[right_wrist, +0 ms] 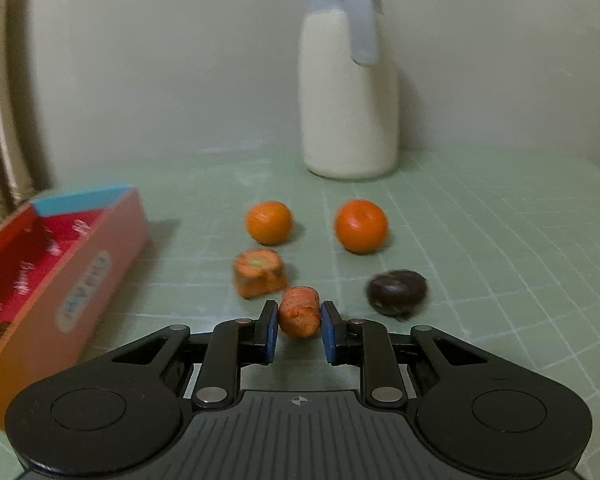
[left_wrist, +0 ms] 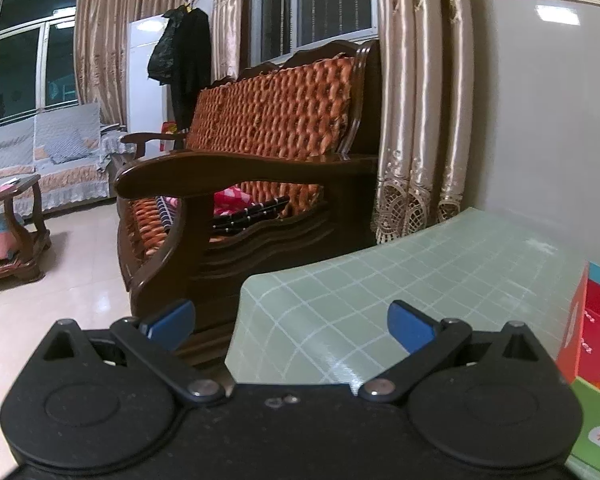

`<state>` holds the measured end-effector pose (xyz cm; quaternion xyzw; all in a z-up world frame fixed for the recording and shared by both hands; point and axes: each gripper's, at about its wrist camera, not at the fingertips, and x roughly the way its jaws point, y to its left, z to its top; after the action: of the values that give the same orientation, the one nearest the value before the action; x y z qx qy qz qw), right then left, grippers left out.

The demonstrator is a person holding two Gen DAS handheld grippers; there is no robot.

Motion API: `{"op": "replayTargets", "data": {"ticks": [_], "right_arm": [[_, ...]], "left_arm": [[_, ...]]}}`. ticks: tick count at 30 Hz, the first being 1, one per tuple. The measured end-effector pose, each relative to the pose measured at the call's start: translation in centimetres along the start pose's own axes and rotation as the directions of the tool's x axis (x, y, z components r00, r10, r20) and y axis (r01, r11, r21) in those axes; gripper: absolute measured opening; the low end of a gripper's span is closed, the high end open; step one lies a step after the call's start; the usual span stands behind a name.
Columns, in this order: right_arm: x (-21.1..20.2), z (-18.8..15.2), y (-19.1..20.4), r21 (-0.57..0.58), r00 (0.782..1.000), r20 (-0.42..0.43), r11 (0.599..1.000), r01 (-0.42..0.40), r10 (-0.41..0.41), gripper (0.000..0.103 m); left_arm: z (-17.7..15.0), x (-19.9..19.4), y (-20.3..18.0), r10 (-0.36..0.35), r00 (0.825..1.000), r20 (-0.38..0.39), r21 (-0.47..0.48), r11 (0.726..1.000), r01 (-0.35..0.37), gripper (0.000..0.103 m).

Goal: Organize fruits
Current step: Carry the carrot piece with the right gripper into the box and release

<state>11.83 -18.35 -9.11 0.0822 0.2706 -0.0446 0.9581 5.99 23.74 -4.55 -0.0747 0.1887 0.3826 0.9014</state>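
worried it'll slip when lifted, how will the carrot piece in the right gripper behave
The carrot piece looks stiff and solid, so it should hold its shape between the right gripper pads. Its rounded, tapering sides may let it twist or slide out. Only its near end sits between the pads, so it might pivot downward. If dropped, it would probably roll on the mat.

- Both views are lit evenly by indoor ceiling lamps, reflected as glare on the glossy cream wall [left_wrist: 540, 120].
- Straight lines are bent at the fisheye edges.
- The round orange tangerines [right_wrist: 269, 222] and the red open cardboard box [right_wrist: 60, 280] are softly blurred.
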Motion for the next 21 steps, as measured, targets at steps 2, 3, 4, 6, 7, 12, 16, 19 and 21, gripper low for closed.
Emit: {"op": "replayTargets", "data": {"ticks": [2,3,4,6,7,12,16,19,21], "right_arm": [[-0.6,0.1,0.4,0.003,0.998,0.032,0.998,-0.056,0.056,0.023],[-0.9,0.1,0.6,0.003,0.996,0.045,0.997,-0.078,0.078,0.023],[-1.3,0.0,0.9,-0.001,0.992,0.065,0.994,-0.106,0.105,0.023],[-2.0,0.1,1.2,0.004,0.98,0.102,0.985,-0.172,0.17,0.023],[-2.3,0.2,1.4,0.007,0.971,0.122,0.978,-0.208,0.206,0.023],[-3.8,0.3,2.7,-0.011,0.906,0.2,0.925,-0.379,0.374,0.023],[-4.2,0.0,4.4,-0.049,0.856,0.172,0.872,-0.487,0.488,0.023],[-4.1,-0.1,5.3,-0.057,0.817,0.142,0.829,-0.557,0.559,0.023],[-4.3,-0.2,5.9,-0.07,0.8,0.13,0.81,-0.582,0.585,0.023]], "left_arm": [[0.0,0.1,0.3,0.012,1.0,-0.004,-0.008,1.0,-0.012,0.097],[0.1,0.2,0.5,0.017,1.0,-0.006,-0.014,1.0,-0.017,0.097],[0.1,0.2,0.7,0.022,1.0,-0.009,-0.02,1.0,-0.022,0.097],[0.1,0.3,1.0,0.03,0.999,-0.019,-0.03,0.999,-0.03,0.097],[0.0,0.5,1.1,0.031,0.999,-0.025,-0.031,0.999,-0.032,0.097],[-0.1,0.7,1.4,0.046,0.998,-0.033,-0.025,0.999,-0.047,0.097],[-0.2,0.6,1.5,0.048,0.998,-0.037,-0.026,0.998,-0.049,0.097],[-0.1,0.6,1.6,0.049,0.998,-0.035,-0.026,0.998,-0.05,0.097],[-0.1,0.6,1.6,0.048,0.998,-0.038,-0.027,0.998,-0.049,0.097]]}}
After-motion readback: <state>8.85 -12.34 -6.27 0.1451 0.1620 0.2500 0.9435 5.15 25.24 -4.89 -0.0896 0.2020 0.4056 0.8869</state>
